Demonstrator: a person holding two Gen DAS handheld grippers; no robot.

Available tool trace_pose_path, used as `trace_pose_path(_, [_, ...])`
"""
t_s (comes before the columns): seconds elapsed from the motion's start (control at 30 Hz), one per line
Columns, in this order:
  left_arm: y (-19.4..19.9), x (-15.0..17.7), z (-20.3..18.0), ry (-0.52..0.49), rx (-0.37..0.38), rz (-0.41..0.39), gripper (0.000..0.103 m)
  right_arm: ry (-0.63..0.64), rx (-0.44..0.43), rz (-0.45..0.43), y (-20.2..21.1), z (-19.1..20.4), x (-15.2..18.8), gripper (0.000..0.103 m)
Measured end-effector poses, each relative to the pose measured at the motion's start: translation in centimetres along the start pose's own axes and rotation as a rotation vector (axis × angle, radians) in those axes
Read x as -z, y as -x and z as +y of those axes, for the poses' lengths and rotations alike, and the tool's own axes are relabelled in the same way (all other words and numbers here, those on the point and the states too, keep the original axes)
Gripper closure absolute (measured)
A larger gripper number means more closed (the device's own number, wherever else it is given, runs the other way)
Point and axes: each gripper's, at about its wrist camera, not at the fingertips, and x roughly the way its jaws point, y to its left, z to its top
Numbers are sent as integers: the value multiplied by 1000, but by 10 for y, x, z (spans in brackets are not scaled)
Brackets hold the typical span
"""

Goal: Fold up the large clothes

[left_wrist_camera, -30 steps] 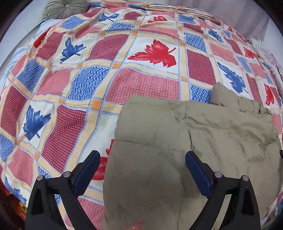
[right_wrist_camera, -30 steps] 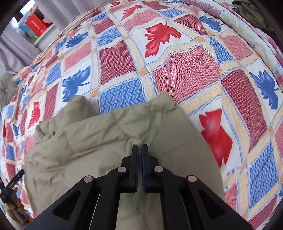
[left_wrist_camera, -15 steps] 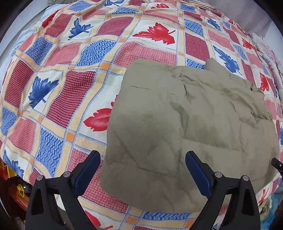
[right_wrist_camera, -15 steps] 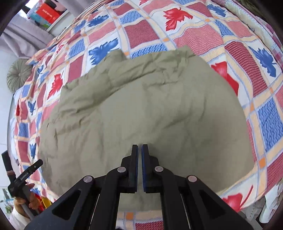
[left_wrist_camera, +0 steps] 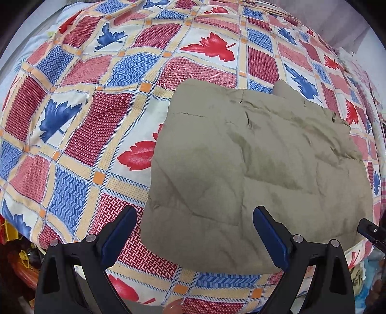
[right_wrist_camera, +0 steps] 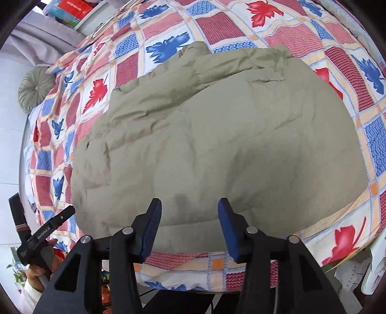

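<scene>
A khaki padded garment (left_wrist_camera: 253, 169) (right_wrist_camera: 212, 135) lies folded into a rough rectangle on the patterned bedspread (left_wrist_camera: 101, 125) (right_wrist_camera: 361, 79). My left gripper (left_wrist_camera: 193, 217) hangs above its near left edge with the jaws wide and still opening, nothing between the pads. Over the garment's near edge my right gripper (right_wrist_camera: 189, 210) is opening, its blue pads apart and clear of the cloth. In the right wrist view the left gripper's black body (right_wrist_camera: 41, 236) shows at lower left, held by a hand.
The bedspread's near edge (right_wrist_camera: 217, 268) drops off below both grippers. A round green cushion (right_wrist_camera: 36, 88) sits at the bed's far corner beside a wall. Boxes (right_wrist_camera: 72, 9) stand on a shelf beyond. Clutter (left_wrist_camera: 17, 260) lies on the floor beside the bed.
Both grippers have drawn back toward the bed's near edge, so the whole folded garment now shows. The right gripper's jaws, pressed together before, have come apart.
</scene>
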Motion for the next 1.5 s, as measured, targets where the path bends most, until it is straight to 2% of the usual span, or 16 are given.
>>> trace_pose_path(0.1, [0, -1, 5, 0, 17, -3, 0, 3, -8, 14, -4, 9, 2, 45])
trace_pose_path(0.2, [-4, -3, 14, 19, 44, 19, 0, 13, -21, 18, -9, 18, 5, 33])
trace_pose_path(0.27, [-8, -4, 21, 34, 34, 32, 0, 17, -32, 22, -12, 22, 6, 21])
trace_pose_path(0.4, [-17, -6, 29, 24, 4, 28, 0, 38, -55, 14, -17, 33, 9, 18])
trace_pose_path(0.43, [-20, -6, 30, 18, 12, 33, 0, 49, -58, 13, -18, 36, 10, 5])
trace_pose_path(0.47, [-22, -7, 31, 14, 24, 38, 0, 62, -62, 7, -19, 39, 12, 0])
trace_pose_path(0.73, [-36, -8, 42, 31, 110, 47, 0, 119, -74, 61, -38, 55, 19, 0])
trace_pose_path(0.83, [-41, -13, 51, 38, 200, 70, 0, 110, -80, 68, -44, 54, 20, 0])
trace_pose_path(0.93, [-47, -20, 62, 37, 325, 95, 0, 105, -90, 73, -47, 52, 21, 0])
trace_pose_path(1.13, [-72, -30, 71, -12, 474, 192, 0, 94, -97, 82, -53, 50, 20, 0])
trace_pose_path(1.2, [-85, -34, 68, -12, 528, 233, 0, 93, -98, 84, -54, 50, 20, 0])
trace_pose_path(1.33, [-109, -45, 56, -9, 577, 273, 0, 91, -96, 90, -57, 50, 20, 0])
trace_pose_path(1.5, [-116, -64, 26, -52, 638, 279, 0, 96, -85, 99, -61, 52, 21, 0])
